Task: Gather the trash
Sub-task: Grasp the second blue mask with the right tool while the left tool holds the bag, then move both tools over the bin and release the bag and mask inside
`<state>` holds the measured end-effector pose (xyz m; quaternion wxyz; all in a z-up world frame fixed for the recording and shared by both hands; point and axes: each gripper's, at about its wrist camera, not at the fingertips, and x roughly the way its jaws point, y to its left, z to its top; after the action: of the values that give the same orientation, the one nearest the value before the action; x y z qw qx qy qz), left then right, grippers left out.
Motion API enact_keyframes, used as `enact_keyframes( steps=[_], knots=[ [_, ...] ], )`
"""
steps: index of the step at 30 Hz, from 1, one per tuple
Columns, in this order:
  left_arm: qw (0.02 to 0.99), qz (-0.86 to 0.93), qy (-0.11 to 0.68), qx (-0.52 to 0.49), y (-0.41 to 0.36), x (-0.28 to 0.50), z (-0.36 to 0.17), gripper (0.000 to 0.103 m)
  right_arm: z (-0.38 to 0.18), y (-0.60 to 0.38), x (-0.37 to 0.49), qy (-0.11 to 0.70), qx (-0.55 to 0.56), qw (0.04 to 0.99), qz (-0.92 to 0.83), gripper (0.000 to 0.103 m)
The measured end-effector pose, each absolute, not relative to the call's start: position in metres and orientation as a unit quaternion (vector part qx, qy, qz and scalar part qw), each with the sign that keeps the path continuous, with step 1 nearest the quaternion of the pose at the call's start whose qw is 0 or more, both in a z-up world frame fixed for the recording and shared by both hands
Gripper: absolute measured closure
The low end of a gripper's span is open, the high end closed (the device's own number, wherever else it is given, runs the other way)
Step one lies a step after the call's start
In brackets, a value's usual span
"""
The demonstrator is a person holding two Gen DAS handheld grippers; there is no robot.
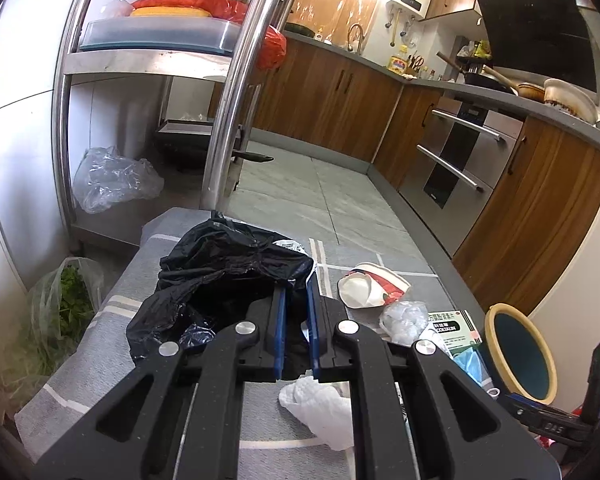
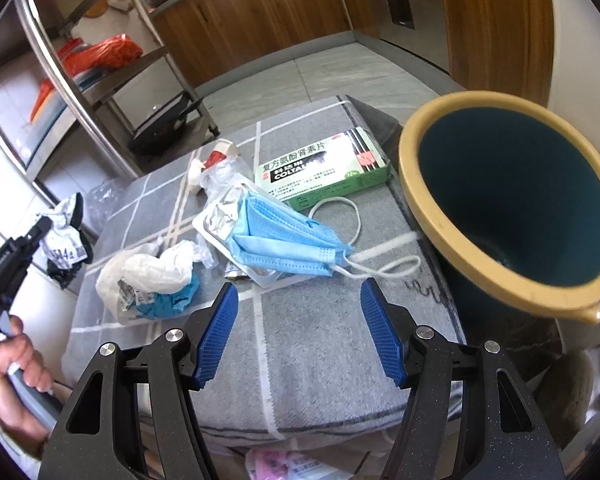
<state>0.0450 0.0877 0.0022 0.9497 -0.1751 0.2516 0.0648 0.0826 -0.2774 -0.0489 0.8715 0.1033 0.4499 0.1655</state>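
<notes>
L gripper (image 1: 296,308) clamped on black bag (image 1: 224,264), far side from bin (image 2: 508,204). R gripper (image 2: 300,328) open, we hover near mask (image 2: 284,240) beside bin.

Look at the green and white medicine box (image 2: 325,167) on the grey cloth: your right wrist view shows Chinese characters, 复方氨酚肾素片, across its top, and "COLTALIN" in white on a dark band below. Your left wrist view catches the same "COLTALIN" band. On the crumpled black and white wrapper (image 2: 65,240) you can make out digits like "344"; its other print is too small to read
</notes>
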Motion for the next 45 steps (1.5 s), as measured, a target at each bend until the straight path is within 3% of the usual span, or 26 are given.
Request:
enact_keyframes(
  steps=[14, 19, 22, 45],
  knots=[
    [0.951, 0.046, 0.248, -0.177, 0.069, 0.051, 0.015, 0.094, -0.062, -0.220, 0.126, 0.448, -0.054, 0.870, 0.198, 0.039],
    [0.955, 0.033, 0.246, -0.165, 0.054, 0.056, 0.023, 0.094, -0.066, -0.226, 0.130, 0.451, -0.043, 0.868, 0.203, 0.086],
    [0.956, 0.026, 0.245, -0.161, 0.047, 0.057, 0.025, 0.094, -0.060, -0.232, 0.126, 0.445, -0.028, 0.869, 0.213, 0.094],
    [0.960, -0.081, 0.222, -0.147, -0.029, 0.066, 0.052, 0.094, 0.025, -0.328, 0.089, 0.364, 0.063, 0.913, 0.174, 0.096]
  ],
)
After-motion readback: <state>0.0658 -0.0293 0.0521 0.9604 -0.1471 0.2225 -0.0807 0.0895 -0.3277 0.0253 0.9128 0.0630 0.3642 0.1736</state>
